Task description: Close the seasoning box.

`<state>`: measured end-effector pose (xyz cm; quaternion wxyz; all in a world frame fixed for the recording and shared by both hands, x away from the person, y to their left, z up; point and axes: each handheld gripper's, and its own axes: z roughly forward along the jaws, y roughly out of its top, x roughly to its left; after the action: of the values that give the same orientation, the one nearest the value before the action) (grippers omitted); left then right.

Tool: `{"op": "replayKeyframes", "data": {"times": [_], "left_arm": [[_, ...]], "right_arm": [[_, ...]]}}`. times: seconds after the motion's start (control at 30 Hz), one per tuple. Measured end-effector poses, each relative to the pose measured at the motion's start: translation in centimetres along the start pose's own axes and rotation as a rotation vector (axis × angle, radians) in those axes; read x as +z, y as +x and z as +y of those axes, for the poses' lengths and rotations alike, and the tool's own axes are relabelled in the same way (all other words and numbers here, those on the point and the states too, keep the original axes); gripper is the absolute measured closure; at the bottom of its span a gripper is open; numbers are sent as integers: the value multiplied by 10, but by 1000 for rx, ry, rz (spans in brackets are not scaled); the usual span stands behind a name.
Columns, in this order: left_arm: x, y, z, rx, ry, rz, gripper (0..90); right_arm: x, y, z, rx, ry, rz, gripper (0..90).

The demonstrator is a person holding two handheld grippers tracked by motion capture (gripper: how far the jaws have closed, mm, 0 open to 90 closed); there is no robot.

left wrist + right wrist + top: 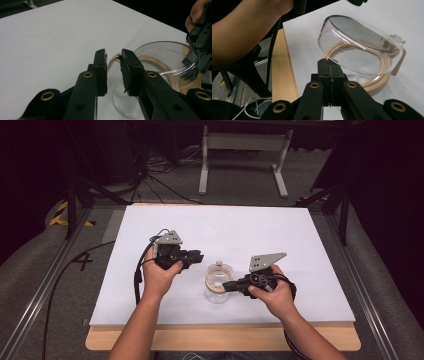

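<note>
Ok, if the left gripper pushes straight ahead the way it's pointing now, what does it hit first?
Most likely the beige ring of the glass jar: in the left gripper view the left gripper has it just past its tips. The gap is hard to judge.

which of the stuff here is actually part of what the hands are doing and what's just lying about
In the job:
clear glass jar
clear domed glass lid with beige ring, tilted open
right gripper, shut on the lid's rim
left gripper, open beside the jar

Lying about:
white metal stand on the floor
black cables on the floor
</note>
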<state>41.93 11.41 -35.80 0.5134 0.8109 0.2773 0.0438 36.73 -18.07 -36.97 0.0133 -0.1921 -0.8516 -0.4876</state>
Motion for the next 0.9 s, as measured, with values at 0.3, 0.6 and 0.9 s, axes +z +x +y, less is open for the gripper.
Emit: {"op": "replayKeyframes", "data": {"times": [0.3, 0.6, 0.9], "left_arm": [[1, 3, -2, -20, 25, 3, 722], [0, 8, -4, -34, 38, 13, 703], [-1, 10, -5, -52, 31, 21, 676]], "right_arm": [[3, 2, -1, 24, 65, 17, 898], [4, 5, -3, 13, 96, 29, 895], [0, 5, -1, 13, 87, 25, 877]]}}
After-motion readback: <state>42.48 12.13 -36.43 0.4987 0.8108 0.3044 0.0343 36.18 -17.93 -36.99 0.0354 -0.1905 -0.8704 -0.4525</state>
